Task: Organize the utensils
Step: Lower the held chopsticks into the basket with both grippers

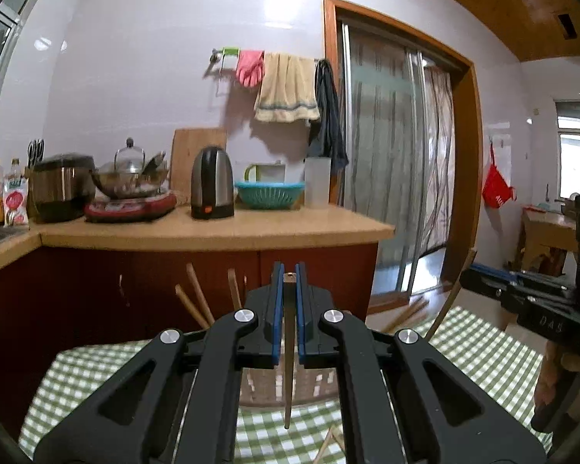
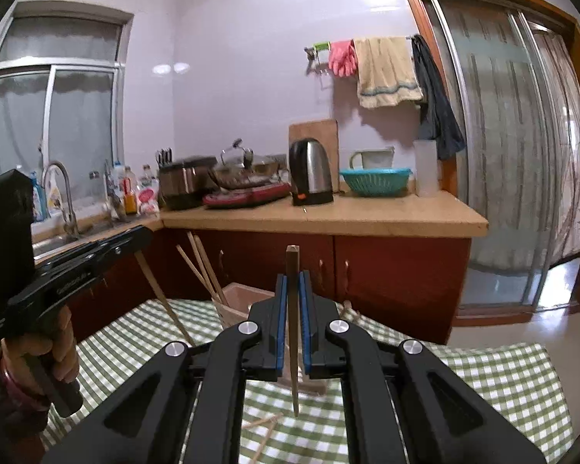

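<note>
Each gripper pinched one chopstick upright, tip down: the left gripper (image 1: pixel 289 309) its stick (image 1: pixel 289 352), the right gripper (image 2: pixel 293 321) its own stick (image 2: pixel 293 332). The holder (image 2: pixel 240 301), already bearing chopsticks, stood just ahead and below on the checked cloth (image 2: pixel 483 379), nearer the right

Matt wooden chopstick (image 1: pixel 289 348) between smooth blue rubbery pads on black plastic fingers (image 1: pixel 277 309). Beneath fingers: woven green-check cloth (image 2: pixel 483 379). Beyond fingers: pale plastic holder (image 2: pixel 239 301), glossy steel kettle (image 2: pixel 311 172).
</note>
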The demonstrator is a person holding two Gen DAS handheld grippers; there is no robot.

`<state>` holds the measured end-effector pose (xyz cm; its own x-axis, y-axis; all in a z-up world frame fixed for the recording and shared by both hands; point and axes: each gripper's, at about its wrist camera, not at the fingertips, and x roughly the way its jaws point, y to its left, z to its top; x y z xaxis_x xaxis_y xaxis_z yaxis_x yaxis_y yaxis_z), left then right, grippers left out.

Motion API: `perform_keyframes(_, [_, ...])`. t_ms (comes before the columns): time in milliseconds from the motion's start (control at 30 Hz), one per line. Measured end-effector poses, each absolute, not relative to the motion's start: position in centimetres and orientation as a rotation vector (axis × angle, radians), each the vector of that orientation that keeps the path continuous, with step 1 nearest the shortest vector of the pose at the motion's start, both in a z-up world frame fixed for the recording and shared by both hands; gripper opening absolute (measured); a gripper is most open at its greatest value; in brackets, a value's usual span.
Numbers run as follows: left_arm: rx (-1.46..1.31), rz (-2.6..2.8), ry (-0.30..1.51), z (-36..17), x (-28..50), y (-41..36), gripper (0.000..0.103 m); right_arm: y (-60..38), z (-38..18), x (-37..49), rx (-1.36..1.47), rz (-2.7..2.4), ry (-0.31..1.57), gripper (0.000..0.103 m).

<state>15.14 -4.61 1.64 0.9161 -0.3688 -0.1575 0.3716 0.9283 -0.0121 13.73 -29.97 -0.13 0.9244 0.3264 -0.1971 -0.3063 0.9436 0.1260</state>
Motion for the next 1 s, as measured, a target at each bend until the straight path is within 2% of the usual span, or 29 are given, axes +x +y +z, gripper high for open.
perform_keyframes(333, [0.018,-0.386,0.036,6.9,16.1,-5.0,0.006,-29.6,3.8,15.0,0.092,0.34,0.087,0.007])
perform_keyframes(567, [0.014,-0.368,-0.043,9.0,17.9,-5.4,0.006,-29.1,4.4,17.6,0.077,0.307,0.031,0.007])
perform_keyframes(767, [0.033,-0.335,-0.051,7.5,20.1,-6.1,0.006,-28.6,2.7,20.0,0.068,0.3,0.052,0.007])
perform_keyframes(1000, [0.042,-0.312,0.02,4.4,22.3,-5.9,0.006,-28.5,0.0,22.3,0.091,0.305,0.108,0.007])
